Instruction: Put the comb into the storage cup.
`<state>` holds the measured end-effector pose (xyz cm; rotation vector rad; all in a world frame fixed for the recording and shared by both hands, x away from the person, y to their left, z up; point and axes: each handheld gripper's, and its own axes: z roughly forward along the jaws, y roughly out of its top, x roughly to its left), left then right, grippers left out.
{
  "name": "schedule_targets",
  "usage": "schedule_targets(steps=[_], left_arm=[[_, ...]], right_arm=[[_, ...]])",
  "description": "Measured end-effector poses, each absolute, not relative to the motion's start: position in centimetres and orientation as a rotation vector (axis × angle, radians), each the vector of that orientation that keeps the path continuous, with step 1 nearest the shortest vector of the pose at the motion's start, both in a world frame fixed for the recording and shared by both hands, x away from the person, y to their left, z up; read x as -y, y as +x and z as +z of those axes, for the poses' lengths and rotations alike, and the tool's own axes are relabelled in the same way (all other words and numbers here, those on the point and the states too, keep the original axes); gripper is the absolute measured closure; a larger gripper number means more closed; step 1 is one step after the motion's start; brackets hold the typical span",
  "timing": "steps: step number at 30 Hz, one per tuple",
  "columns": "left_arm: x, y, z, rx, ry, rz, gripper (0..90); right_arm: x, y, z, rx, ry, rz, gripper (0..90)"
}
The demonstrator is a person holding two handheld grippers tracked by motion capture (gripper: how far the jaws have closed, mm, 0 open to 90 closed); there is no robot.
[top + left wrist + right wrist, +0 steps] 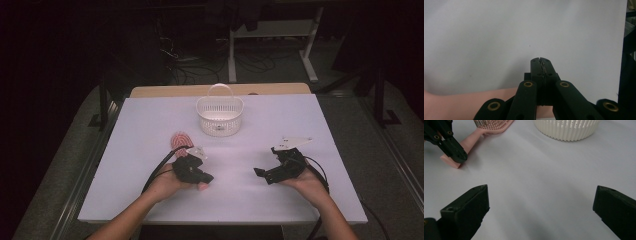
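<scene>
A pink hairbrush (180, 138) lies on the white table (150, 120), bristles up, its handle (471, 141) running toward the person. My left gripper (207, 178) is shut, its jaws pressed together with nothing between them (541, 60). In the right gripper view its tip (460, 157) sits at the end of the brush handle, on or just over it. A pink band (474, 100) passes under the jaws; I cannot tell whether it is the handle or a hand. My right gripper (265, 161) is open over bare table, jaws wide apart (540, 195).
A white slotted basket (220, 125) with a raised handle stands at the back middle of the table, its wall also in the right gripper view (566, 130). Beyond the table's far edge are a wooden strip, cables and desk legs in the dark.
</scene>
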<state>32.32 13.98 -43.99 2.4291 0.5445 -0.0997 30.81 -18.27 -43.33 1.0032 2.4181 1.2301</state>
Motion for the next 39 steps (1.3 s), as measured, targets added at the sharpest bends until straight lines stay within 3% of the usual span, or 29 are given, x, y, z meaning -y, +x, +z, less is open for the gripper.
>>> schedule_targets(steps=[39], left_arm=[[-21.7, 29.5, -43.9, -0.671, 2.476, -0.042, 90.0]], right_arm=[[18.1, 30.8, -43.4, -2.421, 1.011, 1.222, 0.1]])
